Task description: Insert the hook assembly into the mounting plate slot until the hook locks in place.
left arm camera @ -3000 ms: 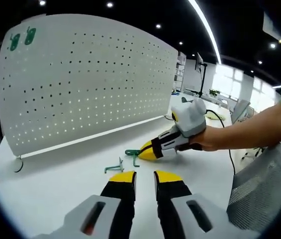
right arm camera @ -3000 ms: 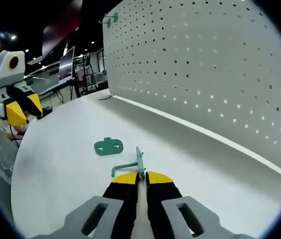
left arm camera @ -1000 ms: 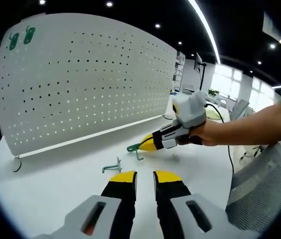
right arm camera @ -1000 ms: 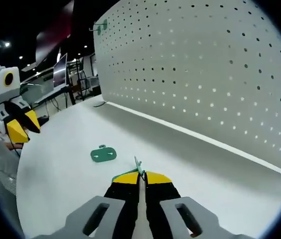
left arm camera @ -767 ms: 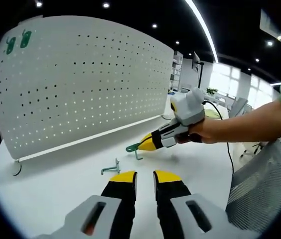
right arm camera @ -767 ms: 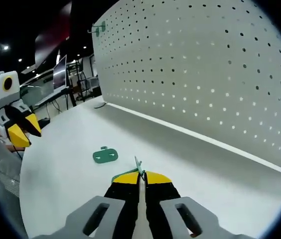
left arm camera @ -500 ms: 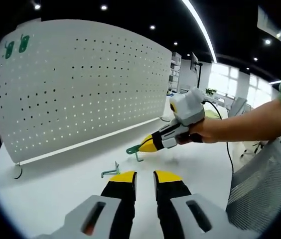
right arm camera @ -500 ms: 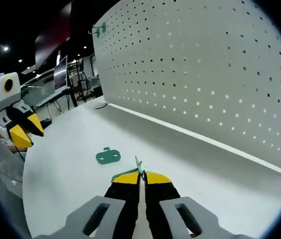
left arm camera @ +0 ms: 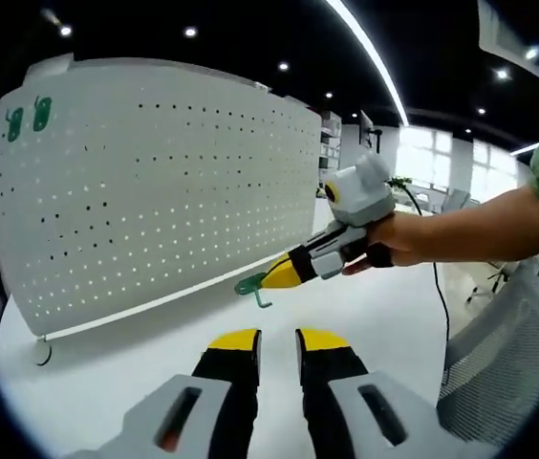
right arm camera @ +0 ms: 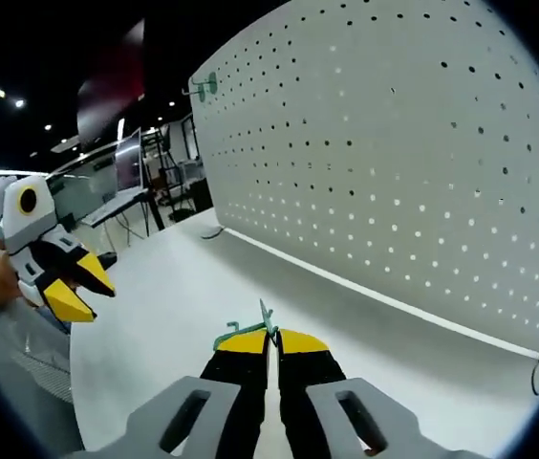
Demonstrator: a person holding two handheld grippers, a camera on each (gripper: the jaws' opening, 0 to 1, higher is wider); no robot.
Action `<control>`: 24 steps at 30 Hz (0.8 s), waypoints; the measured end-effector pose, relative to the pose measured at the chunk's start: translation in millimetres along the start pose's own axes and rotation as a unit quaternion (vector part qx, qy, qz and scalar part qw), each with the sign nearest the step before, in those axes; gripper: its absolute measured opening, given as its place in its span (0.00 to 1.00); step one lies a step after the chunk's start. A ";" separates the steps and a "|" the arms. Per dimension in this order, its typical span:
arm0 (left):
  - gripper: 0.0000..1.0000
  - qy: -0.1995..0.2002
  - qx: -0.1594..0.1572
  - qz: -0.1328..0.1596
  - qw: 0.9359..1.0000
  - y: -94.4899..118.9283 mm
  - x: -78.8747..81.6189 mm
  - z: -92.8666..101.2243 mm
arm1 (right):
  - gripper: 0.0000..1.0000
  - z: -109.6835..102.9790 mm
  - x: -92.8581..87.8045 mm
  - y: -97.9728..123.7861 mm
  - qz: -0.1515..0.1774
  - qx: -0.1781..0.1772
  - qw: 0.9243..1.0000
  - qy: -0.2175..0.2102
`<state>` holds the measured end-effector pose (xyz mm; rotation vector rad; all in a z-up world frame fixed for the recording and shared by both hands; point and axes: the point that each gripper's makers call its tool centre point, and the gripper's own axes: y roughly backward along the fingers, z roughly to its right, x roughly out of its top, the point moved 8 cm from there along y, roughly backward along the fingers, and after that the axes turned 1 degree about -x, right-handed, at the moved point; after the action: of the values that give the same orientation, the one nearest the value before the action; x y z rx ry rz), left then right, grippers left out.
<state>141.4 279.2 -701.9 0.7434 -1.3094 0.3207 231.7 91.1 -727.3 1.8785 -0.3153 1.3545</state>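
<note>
1. i am holding the right gripper (right arm camera: 269,337) up over the white desk (right arm camera: 164,316), and its yellow-tipped fingers (right arm camera: 243,342) are pinching the green hook (right arm camera: 253,325) between them.
2. in the left gripper view i am seeing that same right gripper (left arm camera: 271,277) coming in from the right, held by a hand (left arm camera: 396,239), with the hook (left arm camera: 255,288) sticking out of its tips, off the desk (left arm camera: 136,354) and near the lower part of the pegboard (left arm camera: 155,191).
3. the left gripper (left arm camera: 277,338) is sitting low in its own view, and its fingers (left arm camera: 234,341) are standing slightly spread with nothing between them.
4. in the right gripper view the left gripper (right arm camera: 67,292) is showing at the left edge, well apart from the hook, with its yellow tips pointing down and to the right.
5. the white pegboard (right arm camera: 394,163) is standing upright along the far side of the desk.
6. two green pieces (left arm camera: 27,117) are hanging near the board's top corner; i cannot tell their exact shape from here.
</note>
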 end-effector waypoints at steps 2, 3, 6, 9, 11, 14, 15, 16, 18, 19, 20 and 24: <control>0.16 -0.003 0.002 0.007 1.000 1.8 3.2 0.4 | 0.02 -2.4 4.7 2.3 0.002 0.002 1.000 0.001; 0.16 -0.006 0.004 0.010 1.000 2.5 4.3 0.5 | 0.02 -4.5 8.2 4.3 0.002 0.002 1.000 0.002; 0.16 -0.017 0.006 0.020 1.000 4.9 8.7 2.5 | 0.02 -9.7 15.4 8.2 0.004 0.005 1.000 0.006; 0.16 -0.033 0.008 0.027 0.999 5.7 12.2 4.5 | 0.02 -16.9 21.3 12.2 0.005 0.010 1.000 0.010; 0.17 -0.043 0.009 0.029 0.999 6.0 13.7 6.3 | 0.02 -22.3 24.3 14.9 0.003 0.012 1.000 0.013; 0.18 -0.060 0.012 0.028 0.998 6.4 14.6 8.3 | 0.02 -29.4 28.7 18.3 0.005 0.017 1.000 0.015; 0.18 -0.066 0.014 0.027 0.997 6.4 15.0 8.4 | 0.02 -32.2 30.2 19.8 0.006 0.019 1.000 0.016; 0.18 -0.074 0.016 0.026 0.997 6.4 15.3 9.0 | 0.02 -33.6 30.9 20.6 0.007 0.020 1.000 0.016; 0.19 -0.085 0.020 0.026 0.996 6.4 15.8 9.1 | 0.02 -37.7 32.1 22.9 0.008 0.023 1.000 0.015; 0.19 -0.089 0.021 0.025 0.995 6.5 15.9 9.3 | 0.02 -39.3 32.4 23.7 0.008 0.024 1.000 0.014; 0.19 -0.094 0.023 0.025 0.995 6.7 16.2 9.4 | 0.02 -40.9 32.4 24.4 0.008 0.025 1.000 0.013; 0.18 -0.107 0.027 0.026 0.994 7.2 17.3 9.7 | 0.02 -48.3 32.8 27.3 0.006 0.030 0.999 0.011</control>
<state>134.1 274.9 -682.5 0.8071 -1.5299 0.3271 195.0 115.0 -680.0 1.9119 -0.2782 1.4074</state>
